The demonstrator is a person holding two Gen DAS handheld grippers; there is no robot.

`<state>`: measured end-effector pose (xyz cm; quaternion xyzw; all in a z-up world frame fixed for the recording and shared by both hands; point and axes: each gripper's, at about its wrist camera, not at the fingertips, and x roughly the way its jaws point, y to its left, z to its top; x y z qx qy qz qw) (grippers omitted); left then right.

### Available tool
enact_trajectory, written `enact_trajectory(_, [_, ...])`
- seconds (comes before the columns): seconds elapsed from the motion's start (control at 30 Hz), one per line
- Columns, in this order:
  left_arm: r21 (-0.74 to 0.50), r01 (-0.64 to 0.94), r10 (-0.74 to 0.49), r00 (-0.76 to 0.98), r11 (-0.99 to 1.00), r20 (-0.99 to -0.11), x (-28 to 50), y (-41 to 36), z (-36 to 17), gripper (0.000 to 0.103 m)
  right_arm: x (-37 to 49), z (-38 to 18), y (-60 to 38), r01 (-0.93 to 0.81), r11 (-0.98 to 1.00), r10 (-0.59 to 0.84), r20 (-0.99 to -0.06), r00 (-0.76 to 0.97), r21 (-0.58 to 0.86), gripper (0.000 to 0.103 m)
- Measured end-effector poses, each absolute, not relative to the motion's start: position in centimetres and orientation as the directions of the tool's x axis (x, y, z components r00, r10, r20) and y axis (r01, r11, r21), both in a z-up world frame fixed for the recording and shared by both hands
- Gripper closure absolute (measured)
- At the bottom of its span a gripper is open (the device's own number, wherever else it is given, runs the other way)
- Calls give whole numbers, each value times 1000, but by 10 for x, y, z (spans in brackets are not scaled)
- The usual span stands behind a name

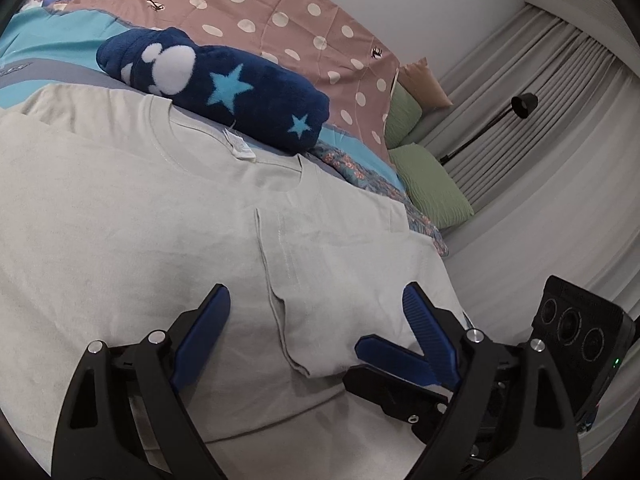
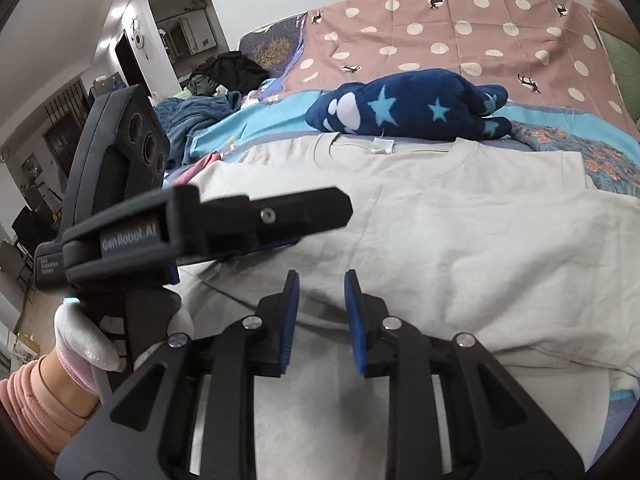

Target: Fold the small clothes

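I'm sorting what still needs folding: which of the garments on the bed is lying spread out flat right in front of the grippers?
The pale grey T-shirt, neck label showing. The navy star-patterned fleece behind its collar is bundled up, and the dark clothes are heaped far off.

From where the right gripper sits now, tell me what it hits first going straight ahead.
Most likely the light grey T-shirt spread on the bed: the right gripper points down at the fabric, jaws open with nothing between them. Depth is hard to judge.

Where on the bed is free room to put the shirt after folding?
Free: the dotted pink sheet behind the navy fleece. Some turquoise sheet left of the fleece. Crowded: the clothes pile at far left, the pillows at the other end.
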<state>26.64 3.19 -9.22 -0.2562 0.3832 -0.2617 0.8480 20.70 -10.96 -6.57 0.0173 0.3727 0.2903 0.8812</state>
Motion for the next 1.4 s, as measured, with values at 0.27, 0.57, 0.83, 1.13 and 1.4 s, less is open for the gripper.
enact_trajectory(0.27, [-584,206,-597,503,786,-626,276,10,-100,78,213,-60,-164,-250,948,316,-694,646,199,59])
enact_trajectory(0.57, [-545,259,-574,605,797,-552,271,11,-31,102,230,-58,-276,184,952,47,-712,700,244,44])
enact_trajectory(0.83, [-328,252,-398,748,911,-531,240,57,55,102,227,-57,-321,255,890,105,-716,691,377,43])
enact_trajectory(1.13, [-248,8,-170,751,969,-638,231,139,14,102,229,-54,-245,-13,978,163,-733,660,206,35])
enact_trajectory(1.4, [-269,-84,-126,725,960,-677,228,180,-18,102,229,-64,-233,-39,987,145,-758,636,156,33])
